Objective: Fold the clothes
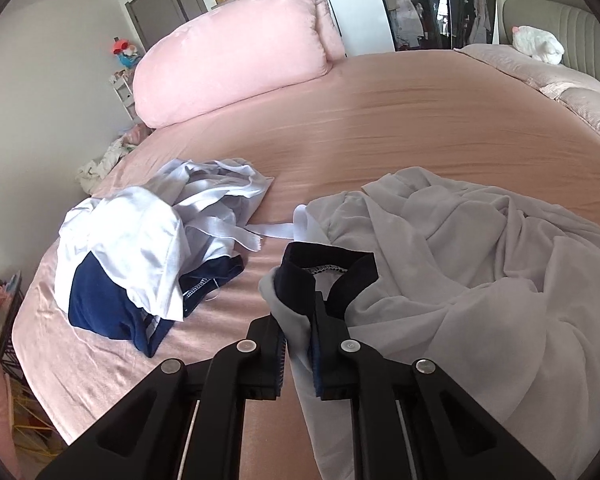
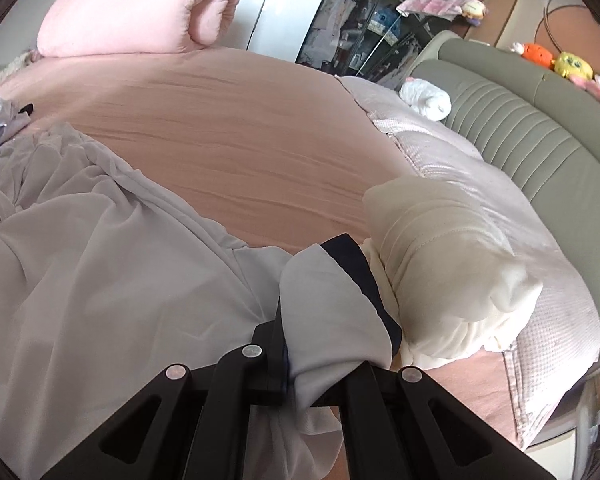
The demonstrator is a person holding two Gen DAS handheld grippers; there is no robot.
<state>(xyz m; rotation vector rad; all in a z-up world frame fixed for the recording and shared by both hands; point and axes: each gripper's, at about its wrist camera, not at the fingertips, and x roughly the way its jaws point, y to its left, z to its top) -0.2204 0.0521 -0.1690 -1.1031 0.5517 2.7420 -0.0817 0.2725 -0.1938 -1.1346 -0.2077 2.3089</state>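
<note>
Now | both jaws pinch white shirt [image 1: 440, 264] | clothes heap [image 1: 148, 248] left | cream bundle [image 2: 448, 276] right

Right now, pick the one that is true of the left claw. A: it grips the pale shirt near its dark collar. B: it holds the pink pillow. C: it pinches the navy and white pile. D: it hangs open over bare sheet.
A: the left claw has its fingers closed on the pale shirt just below the dark collar.
</note>
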